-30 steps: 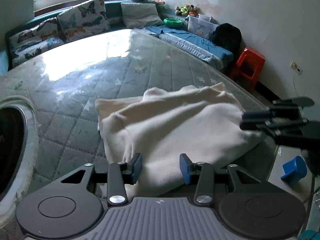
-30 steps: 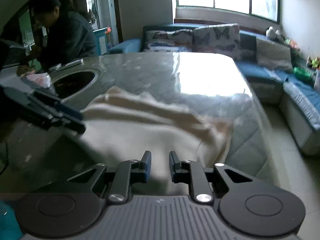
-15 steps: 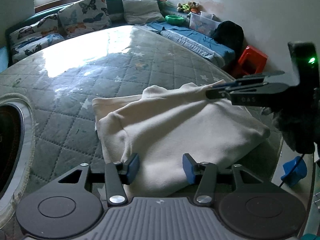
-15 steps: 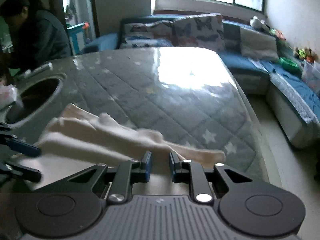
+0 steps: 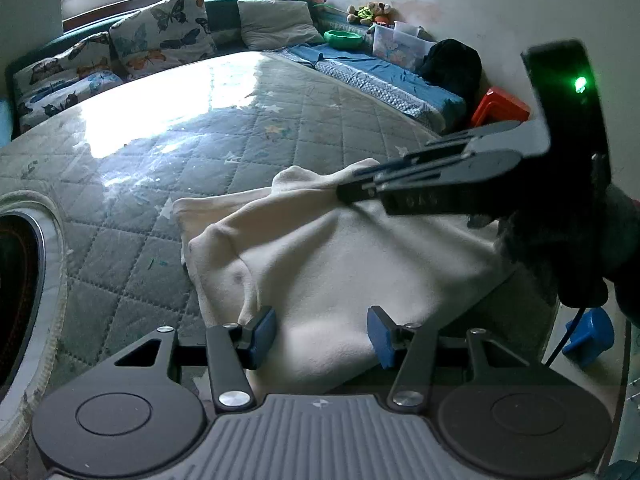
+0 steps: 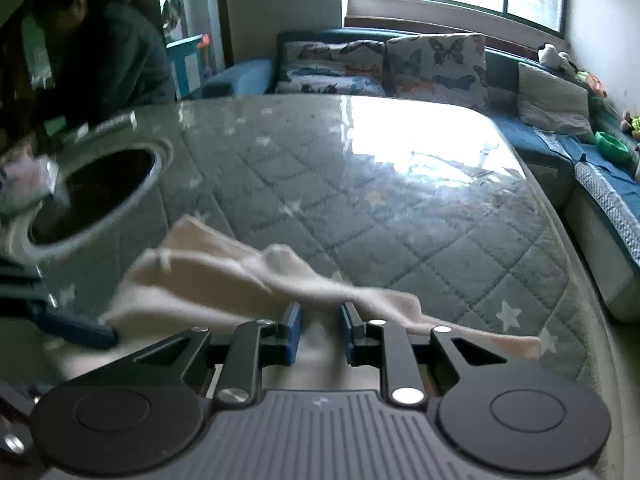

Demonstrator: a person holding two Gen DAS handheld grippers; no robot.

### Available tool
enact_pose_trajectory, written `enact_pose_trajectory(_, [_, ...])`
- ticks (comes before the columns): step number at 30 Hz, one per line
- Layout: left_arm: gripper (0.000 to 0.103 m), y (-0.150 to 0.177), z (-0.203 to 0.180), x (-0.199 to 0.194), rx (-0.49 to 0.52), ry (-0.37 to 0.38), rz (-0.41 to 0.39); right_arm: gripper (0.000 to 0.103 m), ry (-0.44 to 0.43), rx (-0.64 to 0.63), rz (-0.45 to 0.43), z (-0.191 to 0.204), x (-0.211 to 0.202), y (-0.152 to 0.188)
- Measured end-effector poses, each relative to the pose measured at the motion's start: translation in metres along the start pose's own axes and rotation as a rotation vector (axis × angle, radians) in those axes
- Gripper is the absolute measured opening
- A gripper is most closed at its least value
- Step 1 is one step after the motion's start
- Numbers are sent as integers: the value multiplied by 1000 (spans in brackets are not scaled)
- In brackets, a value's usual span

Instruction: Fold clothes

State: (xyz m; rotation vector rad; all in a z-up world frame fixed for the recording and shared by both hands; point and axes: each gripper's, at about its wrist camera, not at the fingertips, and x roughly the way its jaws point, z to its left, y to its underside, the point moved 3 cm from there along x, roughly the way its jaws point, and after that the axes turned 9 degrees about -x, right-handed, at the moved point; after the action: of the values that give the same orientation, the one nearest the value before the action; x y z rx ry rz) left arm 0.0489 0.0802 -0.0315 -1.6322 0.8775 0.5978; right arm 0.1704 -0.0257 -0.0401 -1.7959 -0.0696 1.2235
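Cream garment [image 5: 320,256] lies folded near the corner of the quilted grey mattress [image 5: 248,128], beside the round opening [image 6: 92,188]. Left gripper [image 5: 322,334]: jaws spread wide, blue pads over the near edge of the cloth, nothing clamped. Right gripper [image 6: 319,330]: jaws partly apart at the far edge; whether its pads [image 6: 292,332] pinch cloth cannot be told

Home living room, sofa [image 6: 400,64], soft toys [image 5: 366,12]
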Motion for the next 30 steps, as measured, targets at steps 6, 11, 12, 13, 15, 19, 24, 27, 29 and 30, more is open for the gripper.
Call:
enact_pose_trajectory(6, [56,0,-1,1,-7,9,4,26,-32,-67,13,18,13,-11])
enact_pose_trajectory(11, [56,0,-1,1,3,3,7,28,-39,-60,31,17,28,-22])
enact_pose_trajectory(12, [57,0,-1,1,3,3,8,28,-42,-60,27,16,26,-23])
enact_pose_trajectory(13, [57,-1,-2,0,3,3,9,29,-42,-63,18,16,22,-23])
enact_pose_trajectory(15, [58,-2,-2,0,2,2,11,35,-41,-71,2,16,12,-23])
enact_pose_trajectory(19, [61,-4,-3,-2,-5,6,9,41,-44,-93,-17,17,-17,-10])
enact_pose_trajectory(24, [66,-8,-2,-10,-9,-1,-9,51,-53,-102,-17,20,-47,21])
enact_pose_trajectory(27, [68,-11,1,-14,-18,-32,-37,52,-44,-101,-36,22,-61,41])
enact_pose_trajectory(29, [68,-13,6,-12,-31,-53,-46,56,-38,-81,-41,21,-67,55])
enact_pose_trajectory(30, [68,-13,9,-10,-43,-62,-40,56,-37,-69,-44,20,-68,61])
